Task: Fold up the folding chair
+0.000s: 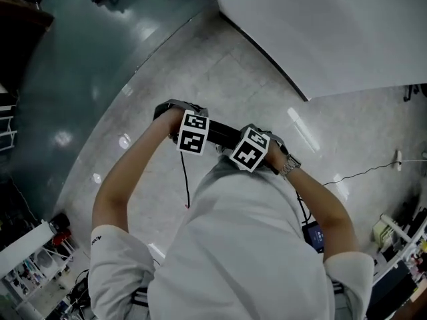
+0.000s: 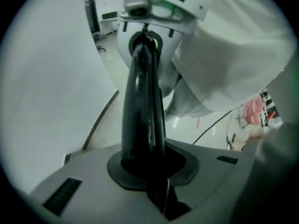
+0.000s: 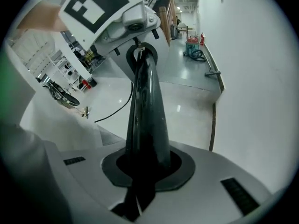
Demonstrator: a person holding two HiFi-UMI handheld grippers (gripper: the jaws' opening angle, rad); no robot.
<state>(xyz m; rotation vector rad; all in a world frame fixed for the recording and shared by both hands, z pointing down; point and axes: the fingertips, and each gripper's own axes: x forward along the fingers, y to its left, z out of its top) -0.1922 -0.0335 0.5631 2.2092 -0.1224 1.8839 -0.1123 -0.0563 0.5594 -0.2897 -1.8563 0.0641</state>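
We see the left gripper with its two black jaws pressed together into one dark spike. Only a seam runs between them, and we can make out nothing in it. The right gripper is the same: jaws together, empty as far as we can tell. Each points at the other, whose white body sits just past the tips.

In the head view both are held close in front of the person's pale shirt. Their marker cubes are nearly side by side above a glossy floor, beside a white wall.

We cannot place the folding chair: no view shows a form we can call it.

As for containers, a white rack at the lower left edge holds small items too blurred to name. A greenish tub-like thing stands by the wall down the corridor, its contents unreadable.
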